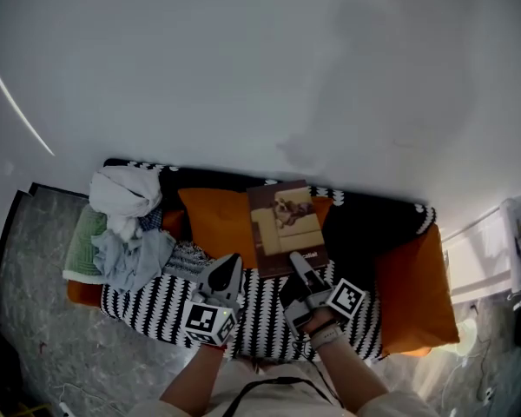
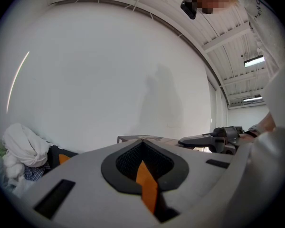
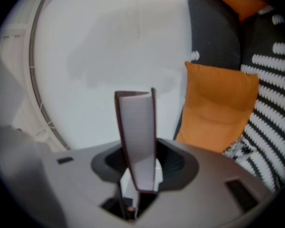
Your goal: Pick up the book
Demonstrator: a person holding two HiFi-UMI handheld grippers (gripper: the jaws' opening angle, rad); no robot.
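One book (image 1: 285, 224) is held at its near edge by the right gripper (image 1: 297, 274), whose jaws are pressed on both covers, roughly half closed. It is kept flat and lifted a little clear of the orange cushion (image 1: 210, 220) on the sofa with the black-and-white cover (image 1: 152, 311). The book is judged thin, stiff and rather light. As it is gripped at one edge only, its far end may sag or slip if the cover is smooth, so a hold deeper toward the spine would be safer. The left gripper (image 1: 226, 276) is held just beside, jaws together and empty. Crumpled clothes (image 1: 126, 224) are piled at the sofa's left end.
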